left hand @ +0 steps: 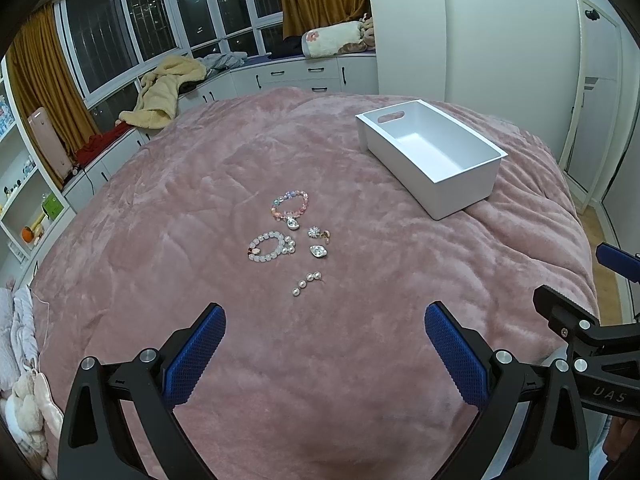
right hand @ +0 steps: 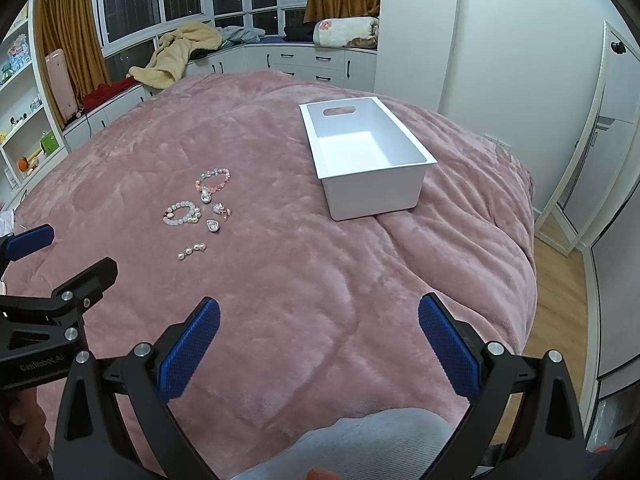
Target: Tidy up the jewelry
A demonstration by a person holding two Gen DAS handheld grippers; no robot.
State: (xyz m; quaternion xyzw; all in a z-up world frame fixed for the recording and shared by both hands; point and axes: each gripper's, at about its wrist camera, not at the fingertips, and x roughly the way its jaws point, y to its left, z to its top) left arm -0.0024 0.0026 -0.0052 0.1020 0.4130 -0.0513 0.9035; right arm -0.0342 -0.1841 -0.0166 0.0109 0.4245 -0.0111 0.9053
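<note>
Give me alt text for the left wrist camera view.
A small cluster of jewelry, two beaded bracelets, pearls and crystal pieces, lies on a pink blanket ahead of the open, empty left gripper. An empty white bin sits farther back to the right.

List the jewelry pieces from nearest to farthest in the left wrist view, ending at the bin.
Pearl strand → teardrop crystal pendant → white bead bracelet → small sparkly brooch → pastel bead bracelet → white bin.
</note>
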